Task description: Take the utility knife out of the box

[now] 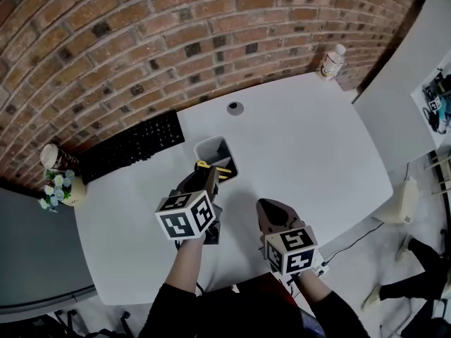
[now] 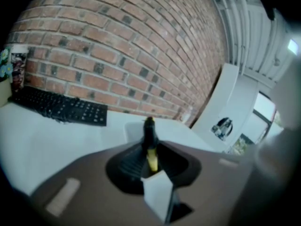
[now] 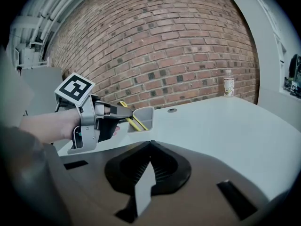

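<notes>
Yellow and black mark the utility knife (image 3: 135, 123), which is seen leaning in the small pale box (image 1: 211, 145) near the middle of the white surface (image 1: 310, 153), its upper end raised over the near left rim and its lower end down inside. The left tool (image 1: 200, 172) is set at that raised end with its jaws narrowed onto the handle, the pads seemingly pressed against its flat sides; in the left gripper view the yellow strip is seen standing upright right between them. The right tool (image 1: 268, 208) is held to the right and nearer, well apart from the box, its jaws together with nothing between them. The step in hand is judged to be the securing of the grip before the lift. Firmness should be confirmed before any pull is made, since only a short end of the handle is caught and so slim a body could be expected to slip or pivot. The knife is best drawn out along its own slant, up and toward the near left, so that its lower end is not dragged against the far wall and the box, likely light, is not tipped or carried along; the box could be steadied with the idle right tool if needed. The knife is shown as long, thin and flat, yellow striped with black; whether its blade is extended cannot be told.
</notes>
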Motion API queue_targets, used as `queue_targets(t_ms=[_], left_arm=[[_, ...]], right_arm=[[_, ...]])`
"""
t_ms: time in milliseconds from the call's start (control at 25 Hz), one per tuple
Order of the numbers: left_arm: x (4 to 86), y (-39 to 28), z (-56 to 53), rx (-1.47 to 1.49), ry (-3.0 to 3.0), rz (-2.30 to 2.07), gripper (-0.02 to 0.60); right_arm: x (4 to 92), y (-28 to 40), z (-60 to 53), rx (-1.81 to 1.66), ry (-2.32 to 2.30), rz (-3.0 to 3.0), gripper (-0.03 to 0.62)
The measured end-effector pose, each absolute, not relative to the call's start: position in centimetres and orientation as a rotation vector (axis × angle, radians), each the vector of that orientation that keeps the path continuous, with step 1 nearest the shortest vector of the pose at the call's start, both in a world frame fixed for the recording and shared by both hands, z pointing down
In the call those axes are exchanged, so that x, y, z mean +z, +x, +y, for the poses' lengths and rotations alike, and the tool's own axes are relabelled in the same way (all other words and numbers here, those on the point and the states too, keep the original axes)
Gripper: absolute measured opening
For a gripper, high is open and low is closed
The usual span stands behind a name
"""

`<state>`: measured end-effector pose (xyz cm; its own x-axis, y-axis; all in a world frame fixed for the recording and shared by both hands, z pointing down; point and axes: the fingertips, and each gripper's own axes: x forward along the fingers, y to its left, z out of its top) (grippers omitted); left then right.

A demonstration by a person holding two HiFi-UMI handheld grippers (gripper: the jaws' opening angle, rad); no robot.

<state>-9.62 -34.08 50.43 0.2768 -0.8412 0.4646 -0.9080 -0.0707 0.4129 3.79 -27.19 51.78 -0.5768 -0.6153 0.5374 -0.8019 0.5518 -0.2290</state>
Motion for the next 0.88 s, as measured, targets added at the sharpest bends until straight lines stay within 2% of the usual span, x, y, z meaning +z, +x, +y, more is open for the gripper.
queue_targets(t_ms=[880], left_arm=[[46.4, -9.4, -31.8, 0.192, 2.083, -1.695, 0.074]], right_arm=[[50.2, 4.4, -24.8, 0.607, 1.202, -2.410, 0.008]])
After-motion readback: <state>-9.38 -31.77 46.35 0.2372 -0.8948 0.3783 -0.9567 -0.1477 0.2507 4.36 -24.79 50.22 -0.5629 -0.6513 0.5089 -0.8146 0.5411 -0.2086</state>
